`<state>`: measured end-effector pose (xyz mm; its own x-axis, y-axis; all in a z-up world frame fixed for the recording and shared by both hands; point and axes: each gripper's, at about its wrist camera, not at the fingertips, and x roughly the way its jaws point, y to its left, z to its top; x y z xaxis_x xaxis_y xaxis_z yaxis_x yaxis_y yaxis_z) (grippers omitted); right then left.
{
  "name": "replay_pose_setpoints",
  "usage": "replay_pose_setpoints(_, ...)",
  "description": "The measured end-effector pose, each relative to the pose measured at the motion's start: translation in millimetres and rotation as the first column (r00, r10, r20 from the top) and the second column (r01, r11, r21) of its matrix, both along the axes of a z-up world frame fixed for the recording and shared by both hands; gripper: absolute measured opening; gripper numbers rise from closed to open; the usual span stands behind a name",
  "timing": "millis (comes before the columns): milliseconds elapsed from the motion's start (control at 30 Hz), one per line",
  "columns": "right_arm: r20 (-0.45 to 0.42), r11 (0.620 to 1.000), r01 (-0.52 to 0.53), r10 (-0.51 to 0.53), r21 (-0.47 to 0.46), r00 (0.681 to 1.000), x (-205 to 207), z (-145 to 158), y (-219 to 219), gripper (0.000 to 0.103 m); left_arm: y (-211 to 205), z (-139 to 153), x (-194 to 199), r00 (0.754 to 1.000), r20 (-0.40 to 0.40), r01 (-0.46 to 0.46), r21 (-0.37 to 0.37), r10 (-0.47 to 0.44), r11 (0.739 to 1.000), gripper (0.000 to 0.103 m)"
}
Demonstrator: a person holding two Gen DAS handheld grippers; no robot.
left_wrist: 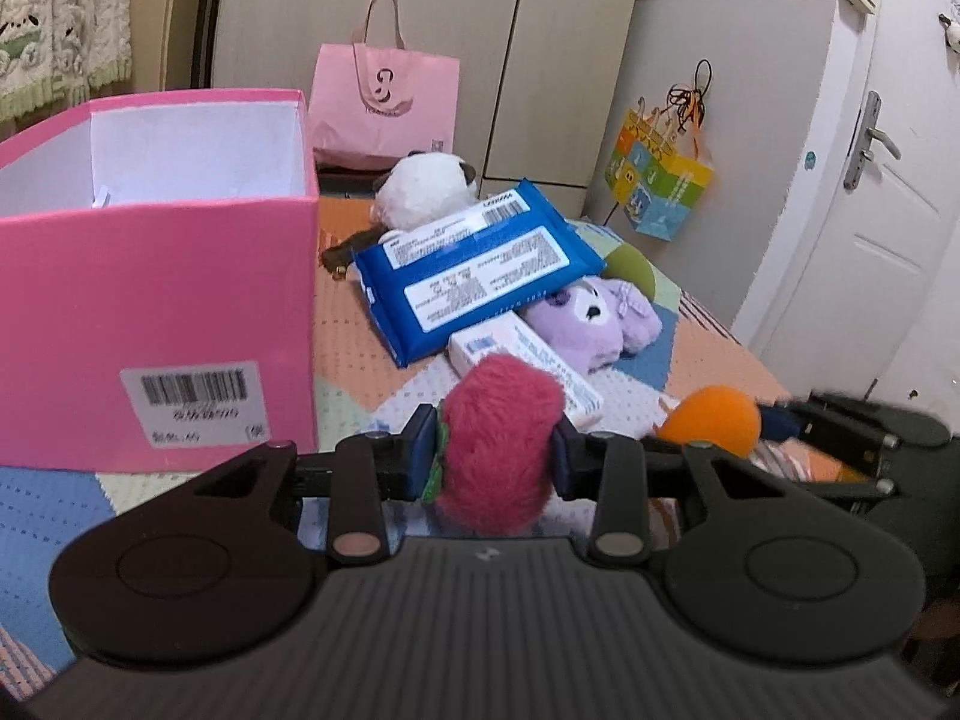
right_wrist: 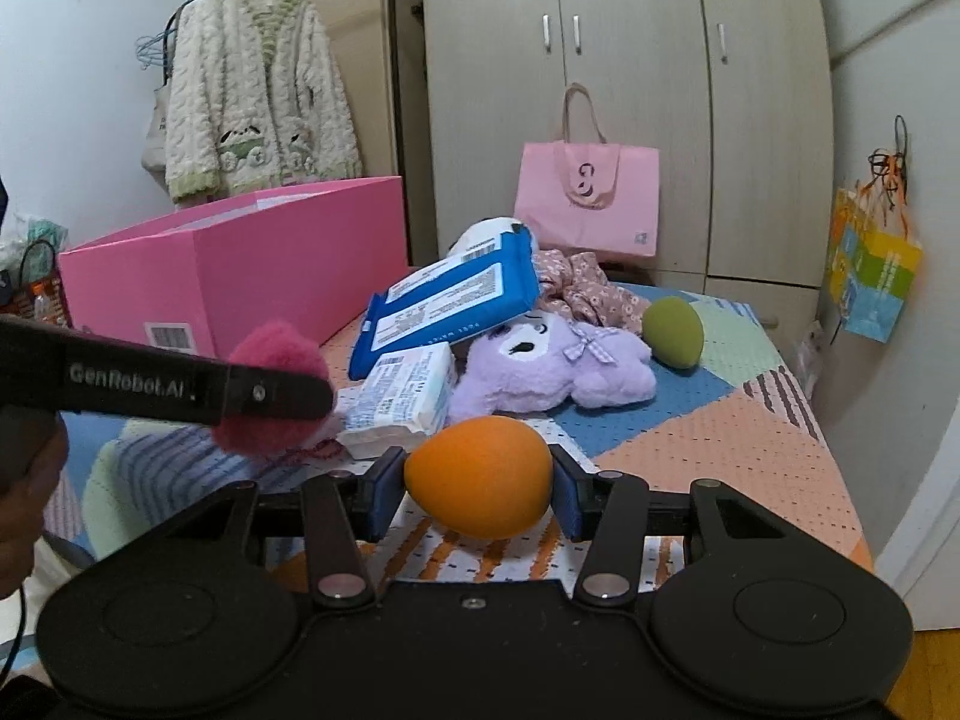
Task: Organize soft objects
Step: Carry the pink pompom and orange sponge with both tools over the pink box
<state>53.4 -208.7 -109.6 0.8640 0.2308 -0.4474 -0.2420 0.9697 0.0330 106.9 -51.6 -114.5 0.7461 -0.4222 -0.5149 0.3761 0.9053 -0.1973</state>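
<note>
pink box (left_wrist: 156,312), orange sponge (right_wrist: 480,492), purple plush (right_wrist: 540,372).

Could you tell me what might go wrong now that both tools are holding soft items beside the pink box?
The right tool pinches the smooth orange sponge only at its sides; it might squirt free. The left tool holds the red fuzzy toy below the pink box rim, so it could snag that wall.
</note>
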Motion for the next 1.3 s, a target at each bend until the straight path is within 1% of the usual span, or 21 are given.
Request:
replay_pose_setpoints(100, 0.028, 0.997, -0.007, 0.009, -0.076, 1.0, -7, 7, 11, 0.055, 6, 2, -4, 1.0, -0.022, 0.017, 0.009, -0.017, 1.0, 0.037)
replay_pose_setpoints(167, 0.007, 0.996, -0.024, 0.025, -0.092, 1.0, -8, 13, 18, 0.055, 12, 4, -7, 0.999, -0.034, 0.021, 0.019, -0.021, 1.0, 0.037)
replay_pose_setpoints(200, -0.025, 0.995, -0.02, 0.017, -0.102, 1.0, -7, 15, 22, 0.055, 15, 5, -8, 0.999, -0.032, 0.016, 0.023, -0.016, 1.0, 0.037)
replay_pose_setpoints(267, -0.051, 0.995, -0.025, 0.02, -0.097, 0.998, -6, 21, 27, 0.055, 23, 6, -10, 0.999, -0.037, -0.006, 0.04, 0.007, 0.999, 0.037)
replay_pose_setpoints(433, -0.057, 0.993, -0.074, 0.069, -0.089, 0.996, -6, 32, 40, 0.055, 50, 16, -18, 0.998, -0.06, -0.025, -0.002, 0.025, 1.0, 0.037)
replay_pose_setpoints(600, -0.09, 0.99, -0.14, 0.137, -0.028, 0.986, -1, 50, 54, 0.055, 76, 37, -29, 0.998, -0.062, -0.029, -0.012, 0.028, 1.0, 0.037)
replay_pose_setpoints(733, -0.071, 0.982, -0.186, 0.183, -0.036, 0.98, -3, 66, 69, 0.055, 96, 56, -35, 0.998, -0.063, -0.014, -0.018, 0.013, 1.0, 0.037)
replay_pose_setpoints(900, -0.048, 0.968, -0.249, 0.248, -0.037, 0.968, 4, 89, 87, 0.055, 114, 82, -33, 0.997, -0.077, 0.005, -0.041, -0.009, 0.999, 0.037)
replay_pose_setpoints(967, -0.039, 0.961, -0.268, 0.265, -0.063, 0.963, 9, 99, 96, 0.055, 122, 95, -32, 0.998, -0.061, 0.007, -0.047, -0.01, 0.999, 0.037)
replay_pose_setpoints(1100, -0.014, 0.932, -0.321, 0.323, -0.167, 0.946, 20, 118, 117, 0.055, 130, 119, -21, 1.0, -0.002, -0.013, -0.003, 0.013, 1.0, 0.037)
replay_pose_setpoints(1200, -0.001, 0.912, -0.349, 0.357, -0.214, 0.934, 39, 129, 129, 0.055, 134, 132, 2, 1.0, 0.002, 0.001, 0.015, -0.001, 1.0, 0.037)
replay_pose_setpoints(1300, -0.003, 0.888, -0.381, 0.393, -0.258, 0.919, 66, 136, 138, 0.055, 134, 139, 35, 1.0, -0.008, -0.009, 0.061, 0.01, 0.998, 0.037)
